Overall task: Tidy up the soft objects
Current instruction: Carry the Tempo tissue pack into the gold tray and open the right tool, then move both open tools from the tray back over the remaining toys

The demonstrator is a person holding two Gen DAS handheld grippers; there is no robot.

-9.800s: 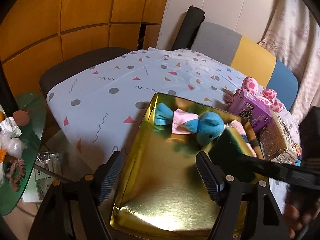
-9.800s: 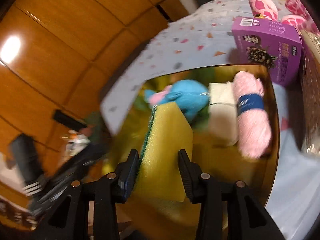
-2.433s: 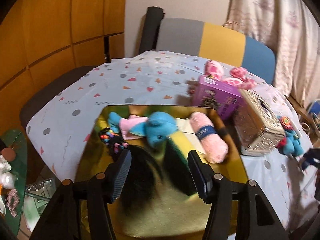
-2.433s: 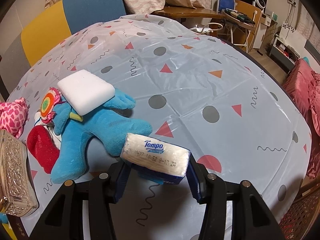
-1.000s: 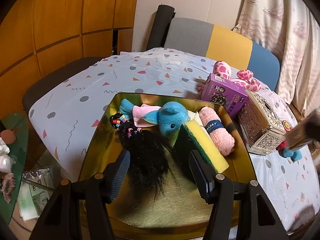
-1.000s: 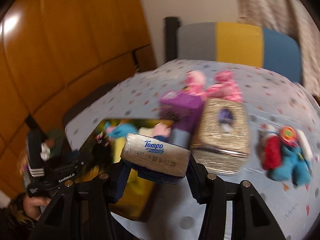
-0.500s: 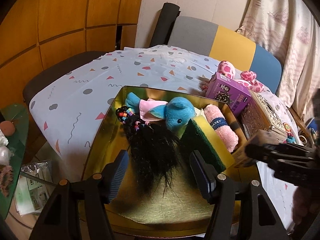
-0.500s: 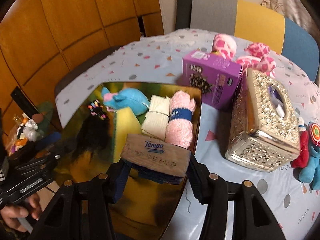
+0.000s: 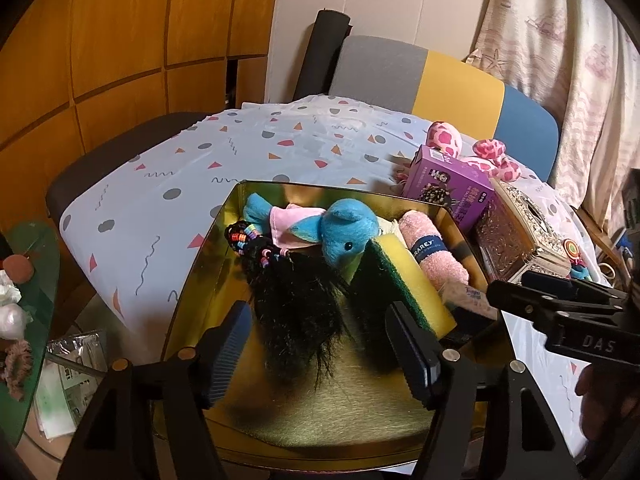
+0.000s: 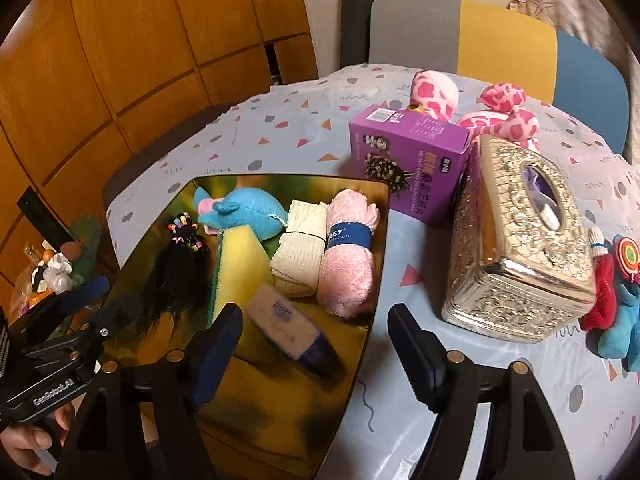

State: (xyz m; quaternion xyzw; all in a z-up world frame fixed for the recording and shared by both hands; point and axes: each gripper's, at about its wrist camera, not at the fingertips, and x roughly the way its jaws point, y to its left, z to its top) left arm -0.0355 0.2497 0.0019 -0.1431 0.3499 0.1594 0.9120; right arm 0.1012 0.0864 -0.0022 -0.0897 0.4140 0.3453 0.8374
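A gold tray holds a blue plush, a black wig with beads, a yellow-green sponge, a cream cloth, a pink rolled towel and a tissue pack. My right gripper is open and empty, just above the tissue pack and the tray's near right edge. My left gripper is open and empty over the wig. A blue and red plush lies on the table at the right.
A purple box and a silver tissue box stand right of the tray. A pink spotted plush lies behind them. A chair stands at the back and a green side table at the left.
My right gripper has opened and let go of the tissue pack, which now lies in the tray beside the sponge. The left gripper has hardly moved.
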